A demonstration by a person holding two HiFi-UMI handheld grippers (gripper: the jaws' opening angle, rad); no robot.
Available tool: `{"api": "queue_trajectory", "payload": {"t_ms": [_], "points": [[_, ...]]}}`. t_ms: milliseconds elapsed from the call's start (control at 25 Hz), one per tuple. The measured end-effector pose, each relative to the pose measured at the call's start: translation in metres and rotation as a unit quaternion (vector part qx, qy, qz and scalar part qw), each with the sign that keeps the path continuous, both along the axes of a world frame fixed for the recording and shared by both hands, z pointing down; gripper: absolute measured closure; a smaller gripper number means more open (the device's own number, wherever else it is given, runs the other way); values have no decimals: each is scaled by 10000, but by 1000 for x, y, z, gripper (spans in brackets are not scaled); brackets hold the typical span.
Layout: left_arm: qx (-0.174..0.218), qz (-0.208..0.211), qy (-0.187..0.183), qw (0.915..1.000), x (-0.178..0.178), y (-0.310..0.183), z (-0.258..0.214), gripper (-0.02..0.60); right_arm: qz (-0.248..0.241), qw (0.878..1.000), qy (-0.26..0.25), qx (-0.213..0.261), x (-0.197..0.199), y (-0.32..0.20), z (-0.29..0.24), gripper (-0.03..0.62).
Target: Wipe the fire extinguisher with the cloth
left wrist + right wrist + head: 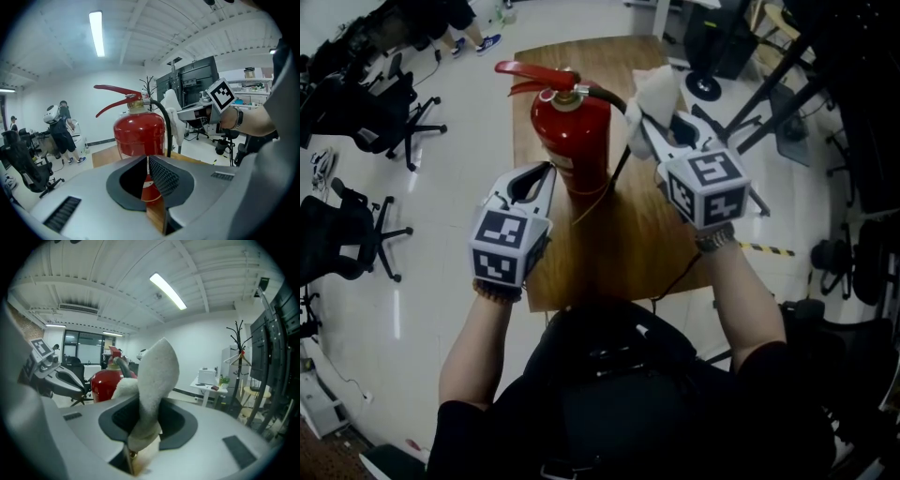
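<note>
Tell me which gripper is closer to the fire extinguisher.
Left, it seems. The left gripper points at the fire extinguisher from close by; the right gripper, holding the cloth, sits off its other side.

I can't read a single word or number from here. The fire extinguisher [572, 131] has a pale label [563, 165] on its side, but the print is too small and blurred to make out. The left gripper [549, 173] and the right gripper [639, 120] carry only black-and-white square patterns, with no letters or digits.
</note>
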State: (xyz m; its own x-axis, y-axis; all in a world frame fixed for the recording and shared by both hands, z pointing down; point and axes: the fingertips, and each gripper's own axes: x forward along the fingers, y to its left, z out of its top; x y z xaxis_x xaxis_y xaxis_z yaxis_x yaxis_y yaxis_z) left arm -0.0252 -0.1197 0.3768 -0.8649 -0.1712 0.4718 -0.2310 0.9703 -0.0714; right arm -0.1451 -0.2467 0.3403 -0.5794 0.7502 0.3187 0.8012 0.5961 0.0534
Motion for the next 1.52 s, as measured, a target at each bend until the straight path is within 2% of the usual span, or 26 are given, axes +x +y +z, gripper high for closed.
{"api": "queue_trajectory", "payload": {"t_ms": [200, 720, 1520], "points": [[-25, -120, 70, 9999, -1, -7, 6, 572, 24, 9998, 184, -86, -2, -5, 30, 476], [-61, -342, 272, 9990, 1, -22, 26, 572, 55, 9971, 725, 204, -2, -7, 110, 476], [-69, -435, 659, 9969, 11, -21, 58, 572, 74, 9819, 1644, 937, 7, 10, 239, 476]]}}
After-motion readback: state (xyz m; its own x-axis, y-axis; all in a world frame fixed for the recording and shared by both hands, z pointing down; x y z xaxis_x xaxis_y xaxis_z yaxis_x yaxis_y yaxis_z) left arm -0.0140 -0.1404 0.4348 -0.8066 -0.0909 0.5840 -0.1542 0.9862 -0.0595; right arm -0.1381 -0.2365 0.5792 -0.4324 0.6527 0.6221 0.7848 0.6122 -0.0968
